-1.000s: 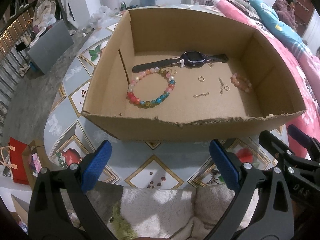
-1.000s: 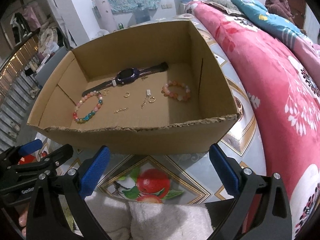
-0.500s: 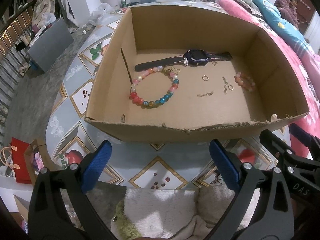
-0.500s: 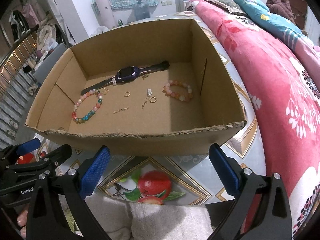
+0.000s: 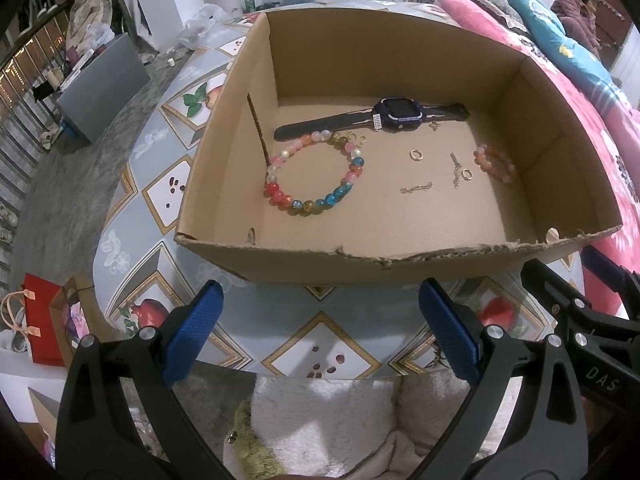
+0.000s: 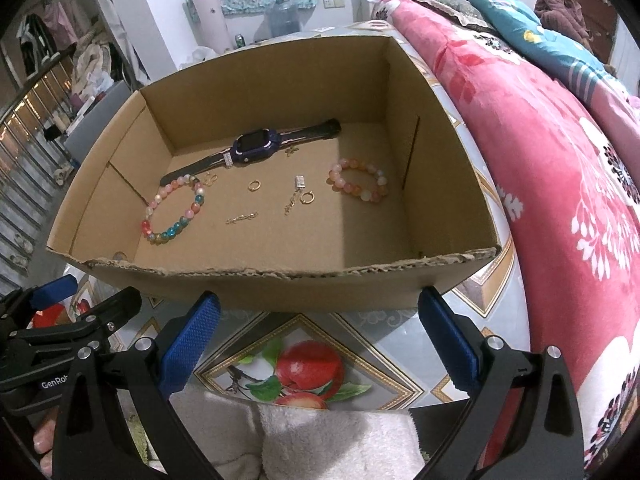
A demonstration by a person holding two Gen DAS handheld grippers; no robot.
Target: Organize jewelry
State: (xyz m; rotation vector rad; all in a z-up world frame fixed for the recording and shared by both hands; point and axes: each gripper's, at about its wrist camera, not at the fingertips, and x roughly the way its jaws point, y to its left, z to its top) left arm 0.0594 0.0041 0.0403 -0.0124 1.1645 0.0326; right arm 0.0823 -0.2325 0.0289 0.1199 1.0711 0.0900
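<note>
Both the left hand-held gripper (image 5: 320,328) and right hand-held gripper (image 6: 318,332) hover with jaws apart, holding nothing, before an open cardboard box (image 6: 248,284) on the table (image 5: 160,184). Inside lie a watch (image 5: 396,114), a multicoloured bead bracelet (image 5: 312,176), a pink bead bracelet (image 6: 358,184) and small gold pieces.

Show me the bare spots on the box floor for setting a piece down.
Free: the near strip of the cardboard box floor behind its torn front wall, and the right side below the pink bead bracelet. Crowded: around the dark watch and multicoloured bead bracelet.

Dim, cool indoor light, soft shadow inside the box (image 6: 372,236) (heavy fisheye bending, dark corners).
</note>
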